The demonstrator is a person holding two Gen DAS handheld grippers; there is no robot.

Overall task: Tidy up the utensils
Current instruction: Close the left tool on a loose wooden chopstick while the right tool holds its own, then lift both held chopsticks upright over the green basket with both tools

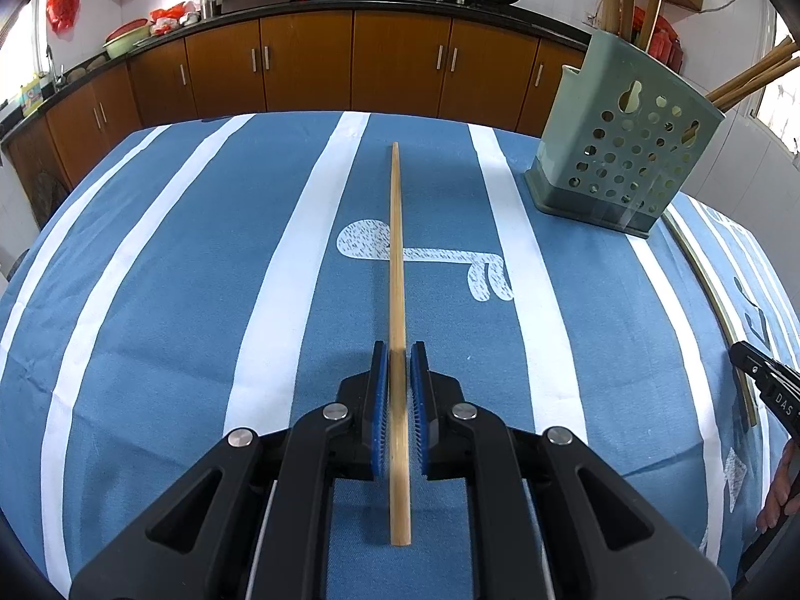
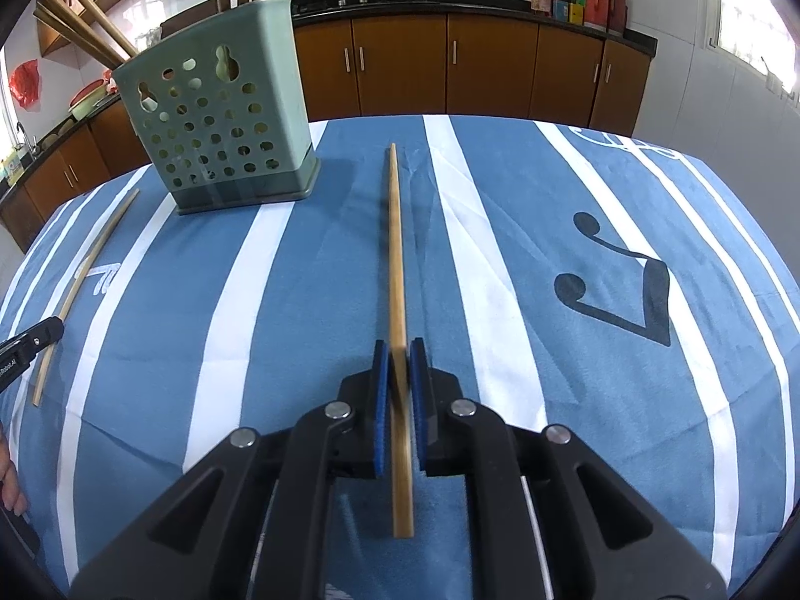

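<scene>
Simultaneously, the left gripper point(image 1: 398, 350) clamps 1 bamboo chopstick point(image 1: 396, 270) and the right gripper point(image 2: 399, 347) clamps another chopstick point(image 2: 395, 260) above the blue striped tablecloth point(image 1: 200, 260), near the green perforated utensil holder point(image 2: 220, 125).

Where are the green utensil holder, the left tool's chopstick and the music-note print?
green utensil holder point(image 2: 215, 130), right wrist view, perforated front wall.
left tool's chopstick point(image 1: 396, 250), left wrist view, mid shaft.
music-note print point(image 2: 620, 285), right wrist view, slanted beam.
</scene>
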